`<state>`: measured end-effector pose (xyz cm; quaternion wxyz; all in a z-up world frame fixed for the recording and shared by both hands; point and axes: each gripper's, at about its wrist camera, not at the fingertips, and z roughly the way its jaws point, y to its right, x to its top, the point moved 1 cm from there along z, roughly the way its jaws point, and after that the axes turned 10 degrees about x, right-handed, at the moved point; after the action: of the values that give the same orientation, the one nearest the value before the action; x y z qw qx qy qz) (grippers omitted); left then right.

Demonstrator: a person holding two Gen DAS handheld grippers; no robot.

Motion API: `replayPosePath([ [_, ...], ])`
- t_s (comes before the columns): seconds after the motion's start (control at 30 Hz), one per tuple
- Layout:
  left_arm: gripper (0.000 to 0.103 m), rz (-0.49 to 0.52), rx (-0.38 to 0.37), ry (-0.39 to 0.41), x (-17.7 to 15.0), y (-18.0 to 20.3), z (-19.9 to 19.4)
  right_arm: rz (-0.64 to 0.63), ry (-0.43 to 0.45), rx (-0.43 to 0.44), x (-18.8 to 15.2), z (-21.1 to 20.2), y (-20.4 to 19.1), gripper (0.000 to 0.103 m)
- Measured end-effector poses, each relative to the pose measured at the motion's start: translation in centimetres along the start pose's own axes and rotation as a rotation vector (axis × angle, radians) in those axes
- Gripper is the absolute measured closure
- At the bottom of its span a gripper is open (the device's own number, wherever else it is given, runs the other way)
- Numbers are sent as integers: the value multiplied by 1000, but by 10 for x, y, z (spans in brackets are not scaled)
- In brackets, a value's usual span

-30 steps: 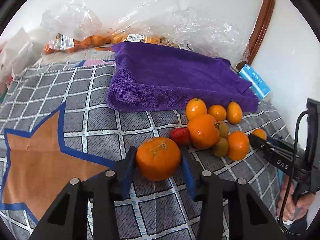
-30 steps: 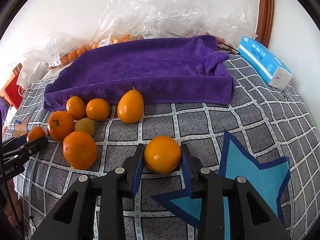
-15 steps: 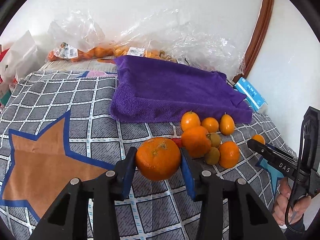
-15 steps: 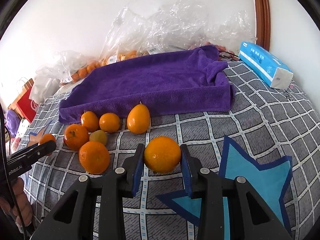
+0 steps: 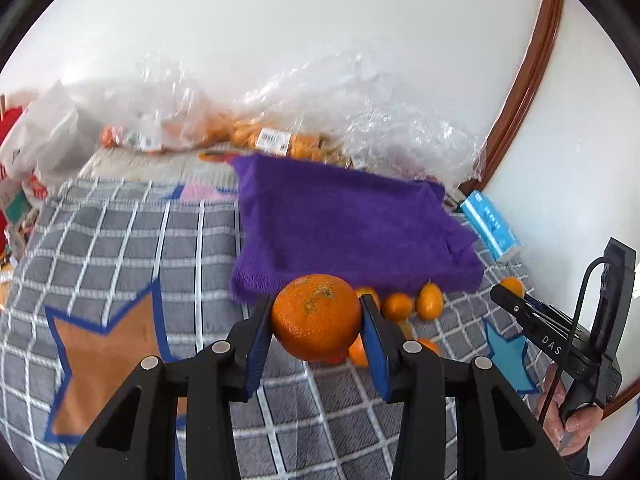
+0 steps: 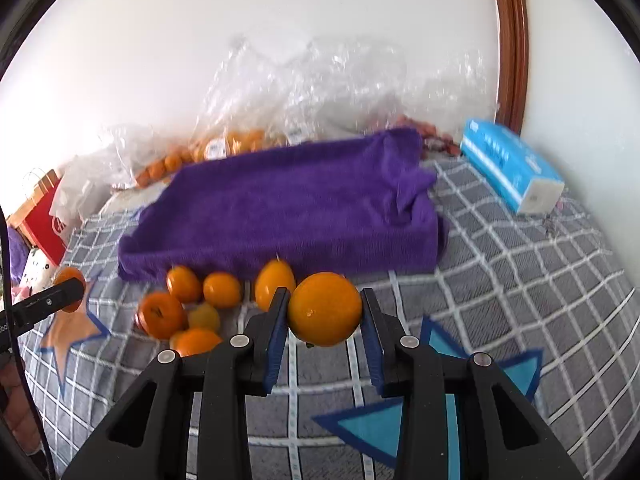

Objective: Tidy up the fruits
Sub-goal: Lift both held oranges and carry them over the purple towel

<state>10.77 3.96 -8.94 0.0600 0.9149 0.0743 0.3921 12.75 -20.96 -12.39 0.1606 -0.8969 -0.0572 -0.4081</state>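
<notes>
Pinching one orange each, the left gripper [image 5: 316,320] and right gripper [image 6: 325,311] both face the purple towel [image 6: 288,216], probably a little nearer the right one.

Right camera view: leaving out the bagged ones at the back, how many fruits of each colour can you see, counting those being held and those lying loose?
held orange fruit: 2
loose orange fruit: 5
loose yellow-green fruit: 1
Total: 8
Anything hidden behind these is not counted.
</notes>
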Motion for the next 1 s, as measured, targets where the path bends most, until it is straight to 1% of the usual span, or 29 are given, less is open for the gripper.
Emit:
replayPosePath([
  [0.1,63,2,21,46,21,5,-1,-6,27,25,21,2,-1,68],
  [0.27,63,-5,25,77,46,15,15,-19,36,18,46,22,0,68],
  [0.37,63,-8,37,72,58,21,35,-26,39,26,59,36,-2,68],
  [0.47,63,-24,19,58,67,25,53,-35,45,30,72,51,-3,68],
  [0.7,63,-12,39,48,74,29,89,-49,52,44,90,82,-2,68],
  [0.87,63,-14,57,21,70,23,105,-34,38,47,87,99,8,68],
  [1.0,63,-34,50,1,69,16,115,-13,21,31,84,109,19,68],
])
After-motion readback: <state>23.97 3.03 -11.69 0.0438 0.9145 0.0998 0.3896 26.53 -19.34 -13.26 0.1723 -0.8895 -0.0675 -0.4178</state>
